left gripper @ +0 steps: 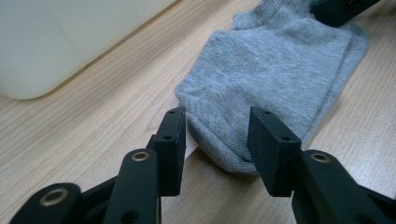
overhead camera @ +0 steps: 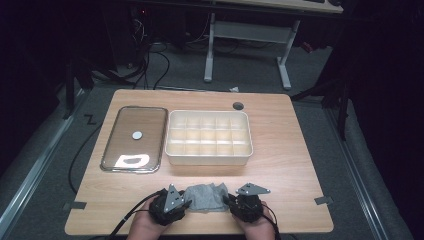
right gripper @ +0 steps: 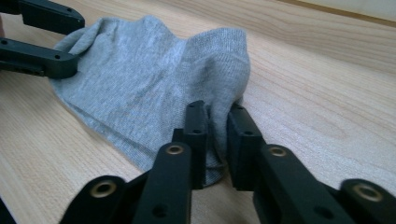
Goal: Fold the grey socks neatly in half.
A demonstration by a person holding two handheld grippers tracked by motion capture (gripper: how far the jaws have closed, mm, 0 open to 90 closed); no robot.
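A grey sock (overhead camera: 205,196) lies crumpled on the wooden table (overhead camera: 285,170) near its front edge, between my two grippers. My left gripper (overhead camera: 187,202) sits at the sock's left end. In the left gripper view its jaws (left gripper: 219,140) stand open with the sock's (left gripper: 280,70) rounded end between them. My right gripper (overhead camera: 228,200) is at the sock's right end. In the right gripper view it (right gripper: 217,135) is shut on a raised fold of the sock (right gripper: 140,79). The left gripper's fingers (right gripper: 42,63) show farther off at the sock's other end.
A white box (overhead camera: 208,159) divided into several compartments stands in the middle of the table; its corner (left gripper: 56,42) is close to the left gripper. A clear lid (overhead camera: 134,139) with a round knob lies to the left of it. Bare wood lies to the right of the box.
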